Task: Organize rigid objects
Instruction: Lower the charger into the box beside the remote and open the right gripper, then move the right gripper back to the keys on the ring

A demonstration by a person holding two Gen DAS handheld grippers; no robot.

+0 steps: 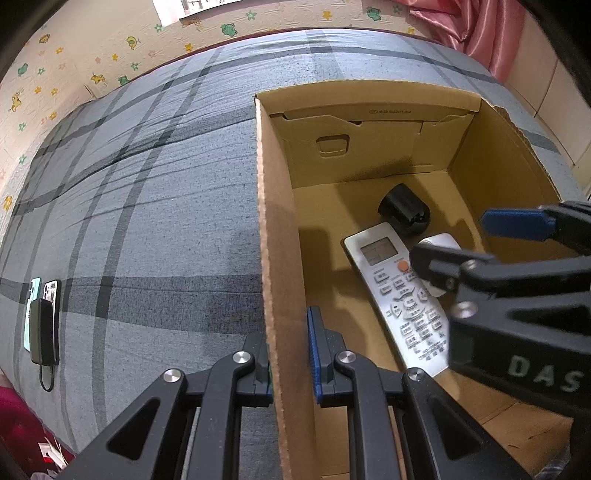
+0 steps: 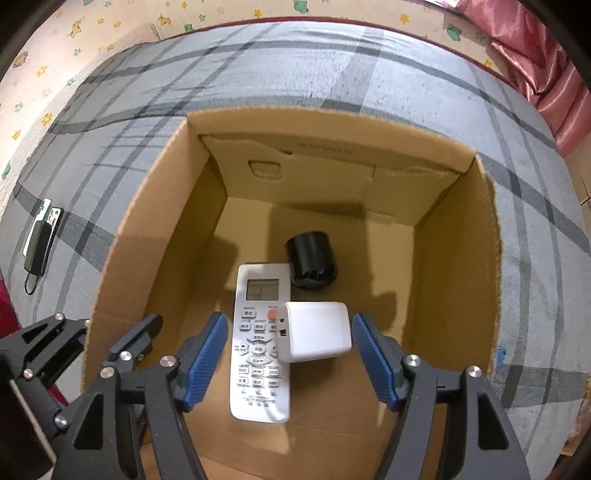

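An open cardboard box (image 1: 275, 258) (image 2: 162, 177) sits on a grey plaid bed. Inside lie a white remote control (image 1: 402, 295) (image 2: 258, 343), a black rounded object (image 1: 404, 210) (image 2: 312, 258) and a white charger block (image 2: 316, 330) (image 1: 441, 243) resting on the remote. My left gripper (image 1: 290, 354) is shut on the box's left wall, one finger on each side. My right gripper (image 2: 288, 354) is open inside the box, its blue pads either side of the charger and apart from it; it also shows in the left wrist view (image 1: 476, 240).
Two phones and a dark power bank with a cable (image 1: 42, 325) (image 2: 38, 236) lie on the bed far left. Patterned wallpaper lines the wall behind the bed. A pink curtain (image 1: 476, 26) (image 2: 546, 59) hangs at the far right.
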